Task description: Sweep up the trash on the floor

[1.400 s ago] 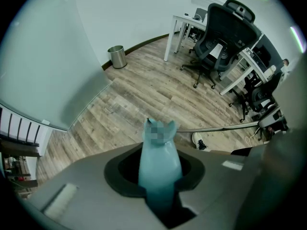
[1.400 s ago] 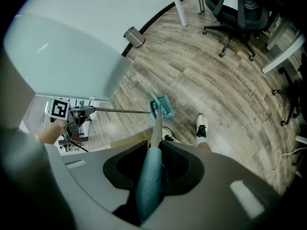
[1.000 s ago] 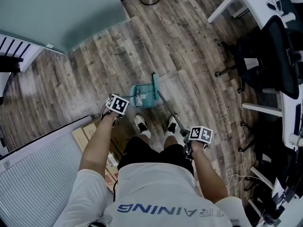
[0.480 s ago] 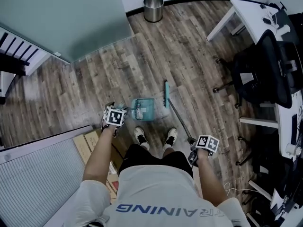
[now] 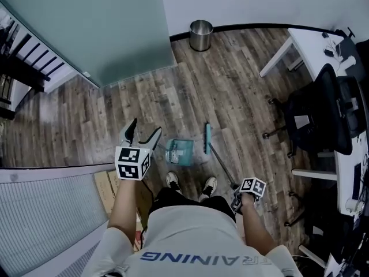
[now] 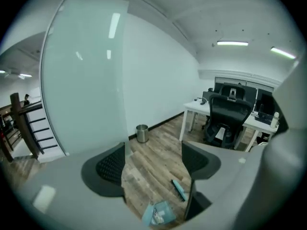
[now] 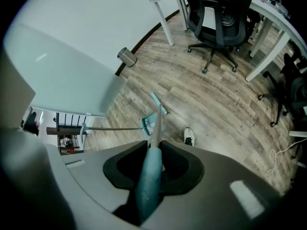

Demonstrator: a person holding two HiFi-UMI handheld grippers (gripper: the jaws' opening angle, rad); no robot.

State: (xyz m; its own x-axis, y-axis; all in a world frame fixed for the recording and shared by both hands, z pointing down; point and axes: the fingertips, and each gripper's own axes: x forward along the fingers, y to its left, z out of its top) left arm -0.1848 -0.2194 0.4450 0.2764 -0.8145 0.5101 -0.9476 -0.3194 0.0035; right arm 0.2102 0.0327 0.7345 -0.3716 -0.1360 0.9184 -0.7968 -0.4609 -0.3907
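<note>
Left tongs (image 6: 154, 163) are opening up, pads well apart, nothing between them but floor (image 5: 230, 85) showing through. That hand's held high, tongs angled down and forward. Right tongs (image 7: 154, 163) are clamped on the teal broom handle (image 7: 146, 181), pointing steeply down at the person's right side. The broom head (image 5: 207, 138) rests on the floor just beside the dustpan (image 5: 180, 152), which has the trash (image 6: 157, 216) in it.
</note>
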